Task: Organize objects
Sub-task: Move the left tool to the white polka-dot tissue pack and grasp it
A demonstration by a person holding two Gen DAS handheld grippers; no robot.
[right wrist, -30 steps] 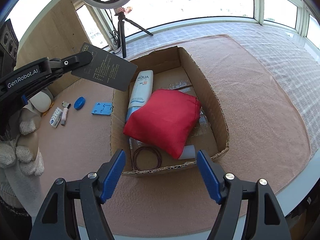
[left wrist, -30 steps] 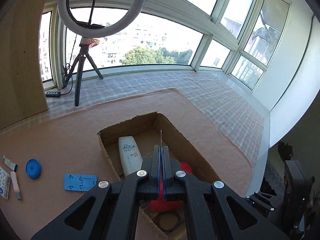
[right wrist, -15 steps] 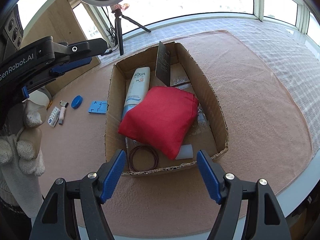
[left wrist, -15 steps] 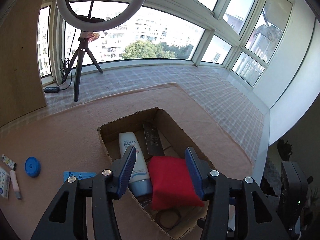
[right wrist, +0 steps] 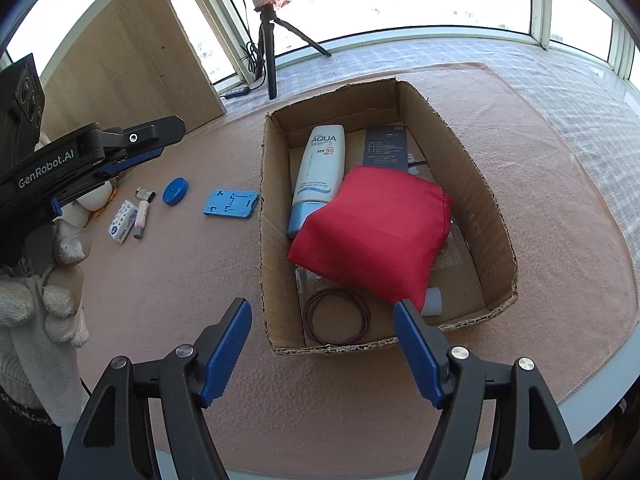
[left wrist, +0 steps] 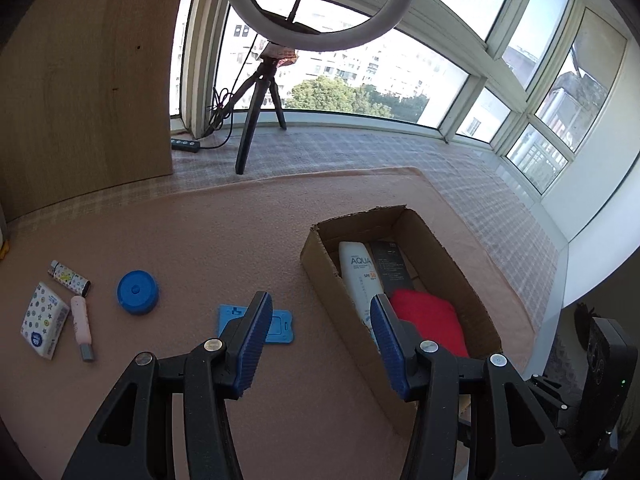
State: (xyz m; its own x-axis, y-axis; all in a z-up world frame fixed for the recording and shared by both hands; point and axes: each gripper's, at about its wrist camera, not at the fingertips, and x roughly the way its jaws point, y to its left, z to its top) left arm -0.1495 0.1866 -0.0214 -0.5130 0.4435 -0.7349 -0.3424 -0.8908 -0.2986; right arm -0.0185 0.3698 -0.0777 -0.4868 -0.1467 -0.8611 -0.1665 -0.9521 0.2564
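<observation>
A cardboard box (right wrist: 496, 216) on the pink mat holds a white AQUA tube (right wrist: 322, 164), a black card (right wrist: 386, 146), a red pouch (right wrist: 372, 232) and a coil of brown bands (right wrist: 336, 318). The box (left wrist: 320, 268) also shows in the left wrist view. My left gripper (left wrist: 320, 320) is open and empty, above the mat left of the box, near a blue flat holder (left wrist: 280, 322). My right gripper (right wrist: 322, 336) is open and empty, above the box's near edge. Left of the box lie a blue round cap (left wrist: 137, 292), a lighter (left wrist: 69, 277), a pink stick (left wrist: 82, 328) and a tissue pack (left wrist: 44, 326).
A ring light on a tripod (left wrist: 256, 120) stands at the back by the windows. A wooden panel (left wrist: 80, 80) leans at the back left. The table edge (right wrist: 600, 392) runs close on the right. A black device (left wrist: 600, 356) sits beyond the right edge.
My left gripper opened and let the black card drop into the box, where it now lies flat. It then swung left, away from the box. The right gripper barely moved.
</observation>
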